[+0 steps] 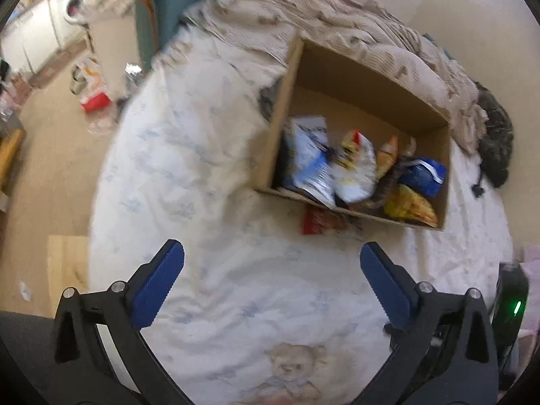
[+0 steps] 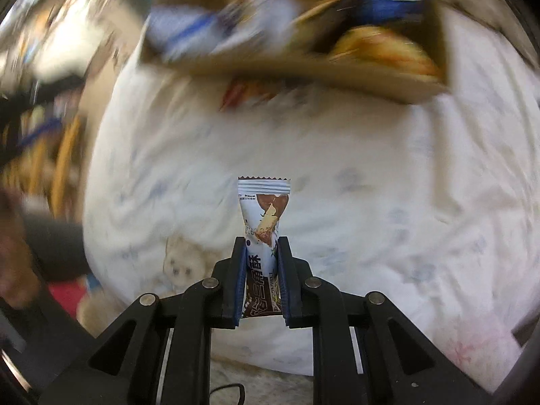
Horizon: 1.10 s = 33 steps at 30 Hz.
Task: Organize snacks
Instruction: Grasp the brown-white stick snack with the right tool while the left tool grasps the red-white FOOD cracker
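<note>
Now | left tongs [image 1: 271, 260] spread, empty | right tongs [image 2: 260, 241] clenching wrapped snack [image 2: 264, 209] | bedsheet [image 1: 202, 155] bare before seemingly near box [image 1: 280, 114]

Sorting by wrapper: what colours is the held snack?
White and brown snack packet, clearest in the right wrist view.

The left wrist view looks steeply down over the left gripper [image 1: 271, 263] from well above the bed [image 1: 209, 155], with the cardboard box [image 1: 445, 168] far and right. The right wrist view, also tilted down past the right gripper [image 2: 260, 249], sits nearer the bed, the box [image 2: 337, 77] at its far edge. Both share box and sheet.
</note>
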Available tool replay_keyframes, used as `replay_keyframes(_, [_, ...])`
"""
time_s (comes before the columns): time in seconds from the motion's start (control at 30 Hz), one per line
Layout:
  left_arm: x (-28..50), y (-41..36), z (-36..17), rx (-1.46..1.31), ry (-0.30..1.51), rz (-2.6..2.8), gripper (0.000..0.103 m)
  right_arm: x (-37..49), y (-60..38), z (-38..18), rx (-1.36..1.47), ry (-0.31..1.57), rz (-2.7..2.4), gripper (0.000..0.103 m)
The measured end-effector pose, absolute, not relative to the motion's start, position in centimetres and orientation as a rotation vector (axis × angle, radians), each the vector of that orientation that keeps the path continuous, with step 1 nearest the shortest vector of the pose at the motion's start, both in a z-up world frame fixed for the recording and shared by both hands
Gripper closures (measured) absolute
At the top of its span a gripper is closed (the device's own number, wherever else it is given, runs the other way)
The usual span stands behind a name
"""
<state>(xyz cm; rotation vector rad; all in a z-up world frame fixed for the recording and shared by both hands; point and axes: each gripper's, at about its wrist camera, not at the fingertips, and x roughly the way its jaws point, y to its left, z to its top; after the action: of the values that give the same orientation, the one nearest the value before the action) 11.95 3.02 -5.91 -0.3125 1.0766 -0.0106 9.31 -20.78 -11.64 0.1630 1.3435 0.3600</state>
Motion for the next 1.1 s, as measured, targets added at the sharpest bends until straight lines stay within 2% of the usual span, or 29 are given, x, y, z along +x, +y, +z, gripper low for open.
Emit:
replay_keyframes(0.13, [13.0,0.1,-8.4,-0.321,1.216,-0.116,0.0,9.8,-24.6,-10.3,0.325,1.276,0.289,0.085])
replay_keyframes(0.37, [13.8,-4.5,-10.4,-0.148,1.2,-0.078,0.0,10.8,-28.6,-8.7,0.493,1.214,0.238,0.085])
replay_keyframes(0.53, [14.4,-5.1,-12.1,-0.083,1.09,0.009,0.0,10.9,-29.6,-9.3,0.557,1.214,0.198,0.085])
replay_keyframes(0.73, [14.8,-7.1,-14.3,-0.033,1.046,0.014,0.0,11.3,-30.2,-9.3,0.597,1.194,0.198,0.085])
replay_keyframes(0.87, [15.6,-8.4,-16.6,-0.029,1.075,0.023,0.0,11.6,-30.3,-9.2,0.615,1.185,0.212,0.085])
replay_keyframes(0.97, [16.7,-9.6,-17.0,-0.015,1.016,0.021,0.0,11.9,-30.1,-9.4,0.617,1.191,0.217,0.085])
replay_keyframes(1.1, [19.3,-10.8,-18.4,-0.004,1.087,0.038,0.0,12.1,-30.0,-9.8,0.618,1.208,0.225,0.085])
